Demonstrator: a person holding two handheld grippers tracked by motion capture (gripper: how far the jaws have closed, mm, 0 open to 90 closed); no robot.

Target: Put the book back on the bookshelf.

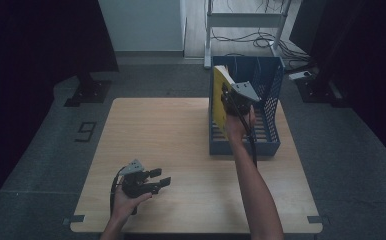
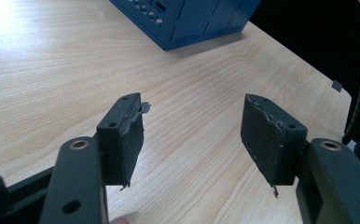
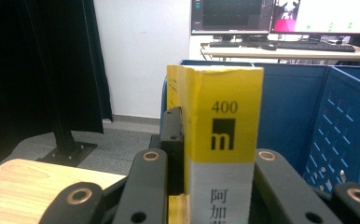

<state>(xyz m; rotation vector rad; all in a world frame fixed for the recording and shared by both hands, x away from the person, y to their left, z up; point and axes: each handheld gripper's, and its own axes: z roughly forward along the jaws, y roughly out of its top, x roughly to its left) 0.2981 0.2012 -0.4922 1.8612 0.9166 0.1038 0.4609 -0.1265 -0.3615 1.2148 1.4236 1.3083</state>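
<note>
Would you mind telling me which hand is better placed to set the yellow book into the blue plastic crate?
Right: the right gripper already clamps the yellow book upright inside the blue plastic crate. The left gripper waits open, far off.

1. The high view looks forward and down from above the person's side, taking in the whole wooden table [image 1: 181, 150] and the floor beyond.
2. The left gripper view sits low over the tabletop, facing along its jaws toward the blue crate [image 2: 187, 18], a corner shared with the high view.
3. The right gripper view looks level, very close to a yellow book [image 3: 222, 140], the crate's walls behind.
</note>
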